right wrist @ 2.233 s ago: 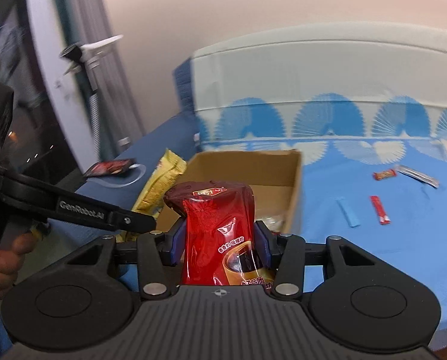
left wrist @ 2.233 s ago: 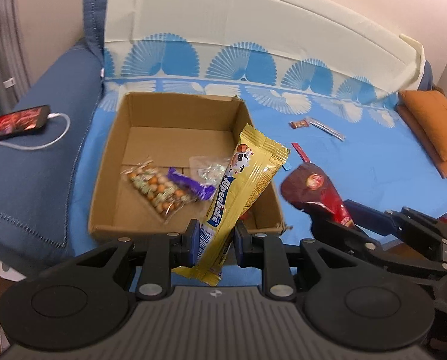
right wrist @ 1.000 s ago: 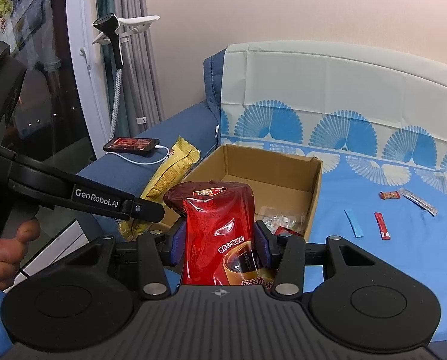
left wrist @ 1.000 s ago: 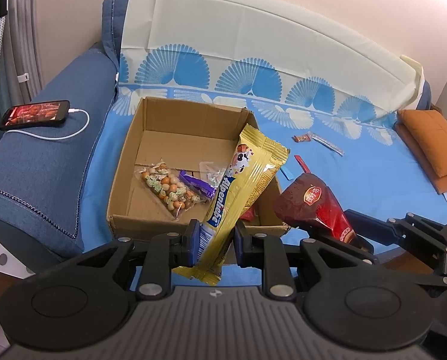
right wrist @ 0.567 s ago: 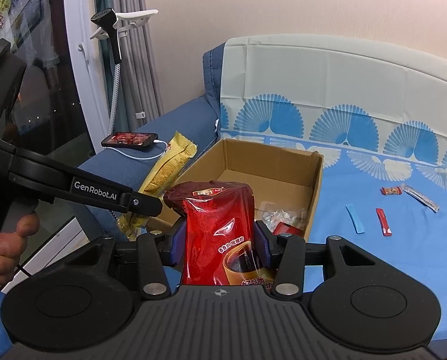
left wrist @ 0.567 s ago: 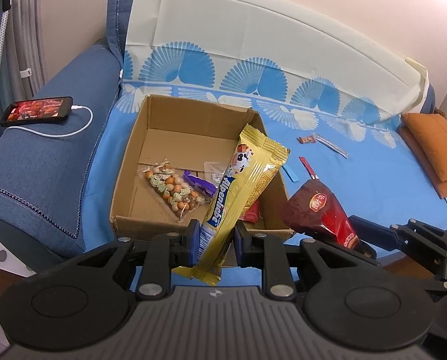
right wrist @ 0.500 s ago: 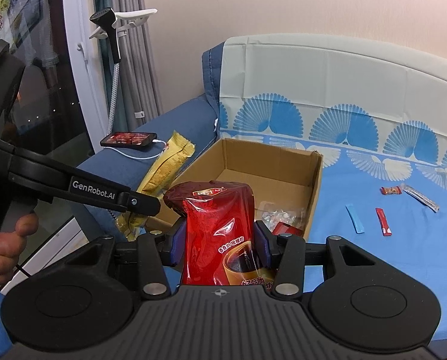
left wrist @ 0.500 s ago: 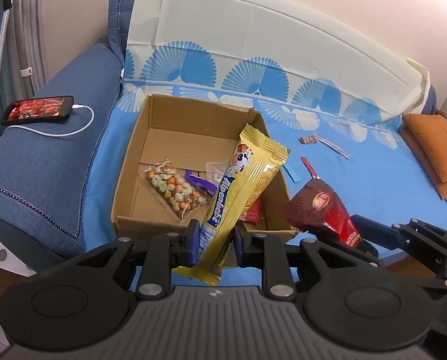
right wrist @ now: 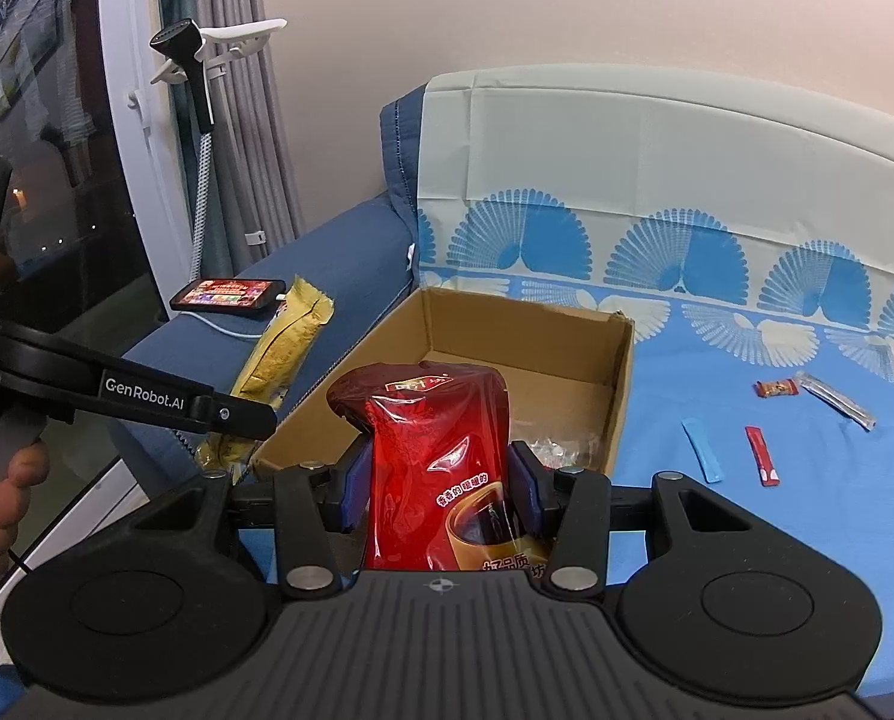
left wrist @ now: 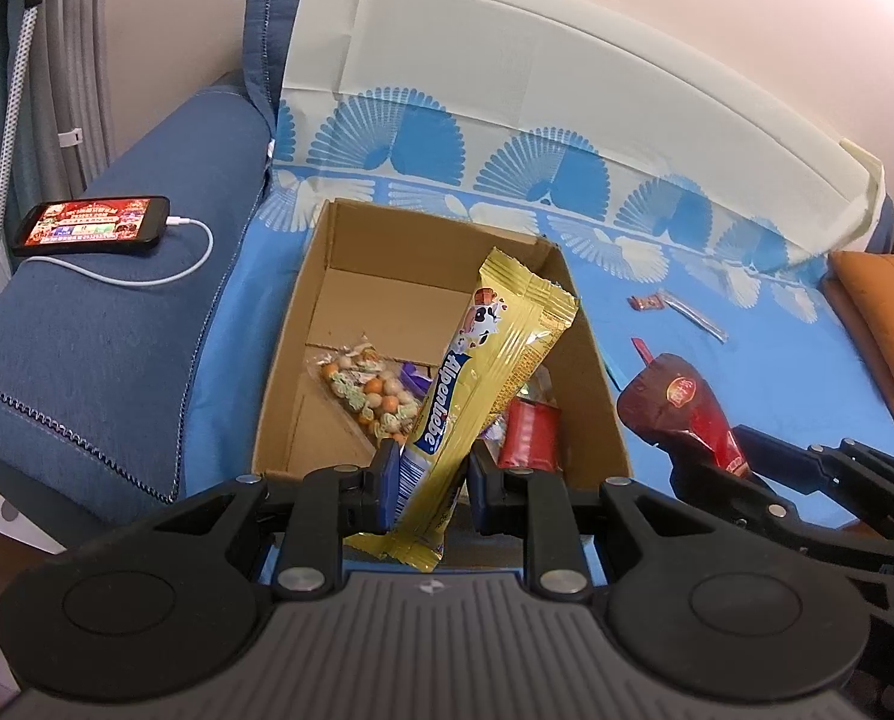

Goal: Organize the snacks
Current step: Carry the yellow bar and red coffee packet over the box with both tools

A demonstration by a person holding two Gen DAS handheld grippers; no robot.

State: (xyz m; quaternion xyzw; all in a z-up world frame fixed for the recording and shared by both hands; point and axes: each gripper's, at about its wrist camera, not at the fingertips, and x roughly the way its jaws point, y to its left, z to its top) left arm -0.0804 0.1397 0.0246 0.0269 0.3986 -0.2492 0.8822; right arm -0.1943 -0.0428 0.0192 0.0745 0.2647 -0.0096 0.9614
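Yellow bar (left wrist: 486, 384) in left gripper (left wrist: 429, 480)

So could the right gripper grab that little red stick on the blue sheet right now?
Probably not yet. The right gripper is already shut on the red pouch, so its jaws are full. The red stick lies bare on the sheet with nothing over it, so once the pouch is dropped, it likely could.

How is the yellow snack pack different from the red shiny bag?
The yellow pack is long and thin; the red bag is short, wide and puffy. The yellow pack leans tilted over the cardboard box; the red bag stands almost upright. The yellow pack shows a cartoon cow; the red bag shows a cup of drink. The left gripper pinches the yellow pack, the right gripper the red bag. Neither is in the box yet.
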